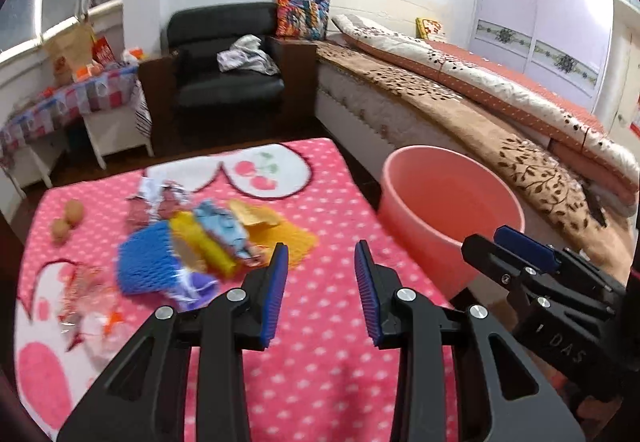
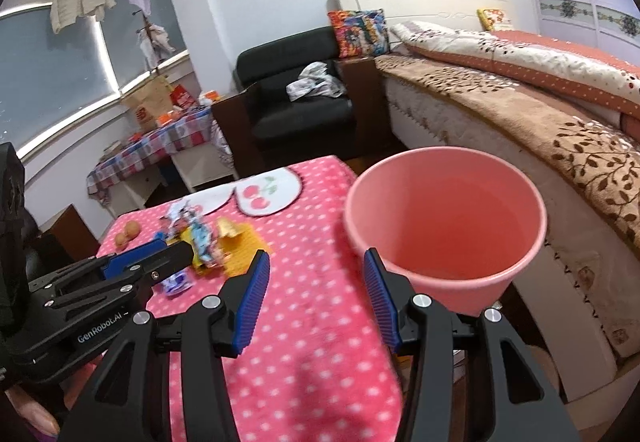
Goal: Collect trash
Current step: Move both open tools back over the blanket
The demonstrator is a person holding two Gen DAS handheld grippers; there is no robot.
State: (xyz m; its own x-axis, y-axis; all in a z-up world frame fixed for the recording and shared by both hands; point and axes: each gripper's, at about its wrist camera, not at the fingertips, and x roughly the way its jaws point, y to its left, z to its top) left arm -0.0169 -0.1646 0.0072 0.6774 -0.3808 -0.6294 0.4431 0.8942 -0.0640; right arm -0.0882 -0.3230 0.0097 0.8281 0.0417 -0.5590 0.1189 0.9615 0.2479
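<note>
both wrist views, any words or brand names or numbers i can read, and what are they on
"GenRobot.AI" on the black body of the left gripper, seen in the right wrist view.
"DAS" on the black body of the right gripper, seen in the left wrist view.
Print on the wrappers on the pink blanket: too blurred to read.
Print on the red bag and paper bag by the window: too small to read.

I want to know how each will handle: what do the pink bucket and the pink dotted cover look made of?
Pink bucket: probably moulded plastic, smooth thin wall, faintly translucent, soft sheen.
Pink dotted cover: probably fleece or plush fabric, matte with a fuzzy nap, draped over the edges.
</note>
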